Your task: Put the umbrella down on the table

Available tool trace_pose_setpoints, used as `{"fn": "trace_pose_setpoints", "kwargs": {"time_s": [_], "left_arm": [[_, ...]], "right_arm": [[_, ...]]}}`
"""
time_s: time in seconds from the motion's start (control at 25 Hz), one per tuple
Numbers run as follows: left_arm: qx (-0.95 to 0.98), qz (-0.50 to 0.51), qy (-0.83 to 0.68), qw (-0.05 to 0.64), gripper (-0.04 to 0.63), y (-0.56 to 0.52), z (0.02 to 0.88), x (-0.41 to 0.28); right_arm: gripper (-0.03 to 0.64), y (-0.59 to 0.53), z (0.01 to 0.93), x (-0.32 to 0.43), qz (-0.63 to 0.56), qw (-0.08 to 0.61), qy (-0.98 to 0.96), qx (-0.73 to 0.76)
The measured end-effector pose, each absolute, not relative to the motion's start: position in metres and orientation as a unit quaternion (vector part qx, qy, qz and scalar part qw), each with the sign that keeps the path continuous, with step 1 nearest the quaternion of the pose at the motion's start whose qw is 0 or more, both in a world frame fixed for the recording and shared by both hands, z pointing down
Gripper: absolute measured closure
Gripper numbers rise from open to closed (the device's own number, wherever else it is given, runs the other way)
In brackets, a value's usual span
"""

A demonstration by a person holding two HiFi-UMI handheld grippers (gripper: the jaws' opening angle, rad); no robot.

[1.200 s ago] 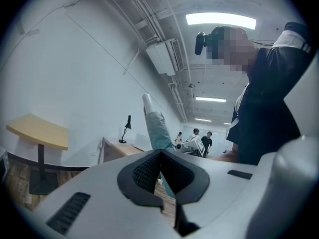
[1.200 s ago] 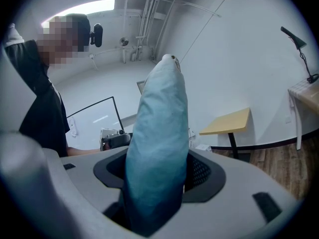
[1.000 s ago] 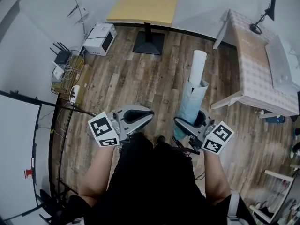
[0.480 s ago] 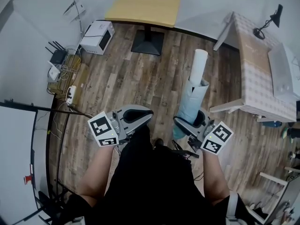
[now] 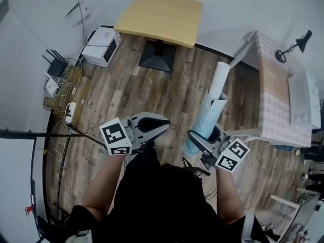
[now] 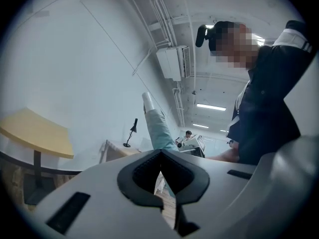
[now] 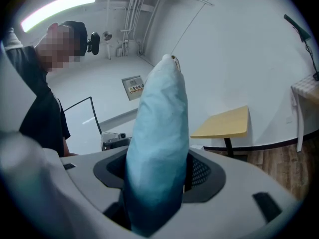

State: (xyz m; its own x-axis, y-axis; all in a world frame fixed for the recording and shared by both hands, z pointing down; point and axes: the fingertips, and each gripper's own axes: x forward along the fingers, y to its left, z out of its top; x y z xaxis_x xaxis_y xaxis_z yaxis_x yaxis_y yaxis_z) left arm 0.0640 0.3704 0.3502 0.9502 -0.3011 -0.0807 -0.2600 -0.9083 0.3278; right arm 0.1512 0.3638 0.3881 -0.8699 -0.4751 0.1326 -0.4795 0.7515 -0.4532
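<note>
A folded light-blue umbrella (image 5: 209,114) with a white handle end stands nearly upright in my right gripper (image 5: 202,138), which is shut on its lower part. In the right gripper view the umbrella (image 7: 158,133) fills the gap between the jaws. My left gripper (image 5: 161,126) is shut with nothing in it, held at waist height to the left of the umbrella. The left gripper view shows the umbrella (image 6: 158,126) beyond the closed jaws. A small yellow-topped table (image 5: 159,17) stands ahead by the wall.
A checked-cloth table (image 5: 276,85) with a black desk lamp (image 5: 292,46) stands at the right. A white microwave-like box (image 5: 100,46) and routers with cables (image 5: 59,77) lie on the wooden floor at the left. The yellow table's black base (image 5: 157,59) sits on the floor.
The view has shifted, so the yellow table and checked table now sit lower and more to the right. Both grippers keep their hold and pose; the umbrella leans slightly more right.
</note>
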Motion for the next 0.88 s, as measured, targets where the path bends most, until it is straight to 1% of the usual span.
{"fn": "trace_pose_setpoints", "kwargs": {"time_s": [0.12, 0.24, 0.4, 0.56, 0.88], "left_arm": [[0.977, -0.073, -0.13, 0.153, 0.583, 0.344, 0.344, 0.049], [0.979, -0.069, -0.115, 0.152, 0.583, 0.319, 0.346, 0.035], [0.978, -0.067, -0.109, 0.165, 0.583, 0.29, 0.356, 0.022], [0.977, -0.067, -0.106, 0.175, 0.583, 0.263, 0.36, 0.023], [0.974, -0.045, -0.136, 0.173, 0.583, 0.18, 0.363, 0.034]], "right_arm": [[0.321, 0.341, 0.386, 0.137, 0.237, 0.011, -0.934, 0.268], [0.321, 0.319, 0.381, 0.125, 0.234, 0.002, -0.931, 0.281], [0.321, 0.298, 0.385, 0.113, 0.241, -0.001, -0.927, 0.288], [0.321, 0.272, 0.393, 0.117, 0.251, 0.008, -0.924, 0.29], [0.321, 0.177, 0.402, 0.123, 0.259, -0.007, -0.928, 0.266]]}}
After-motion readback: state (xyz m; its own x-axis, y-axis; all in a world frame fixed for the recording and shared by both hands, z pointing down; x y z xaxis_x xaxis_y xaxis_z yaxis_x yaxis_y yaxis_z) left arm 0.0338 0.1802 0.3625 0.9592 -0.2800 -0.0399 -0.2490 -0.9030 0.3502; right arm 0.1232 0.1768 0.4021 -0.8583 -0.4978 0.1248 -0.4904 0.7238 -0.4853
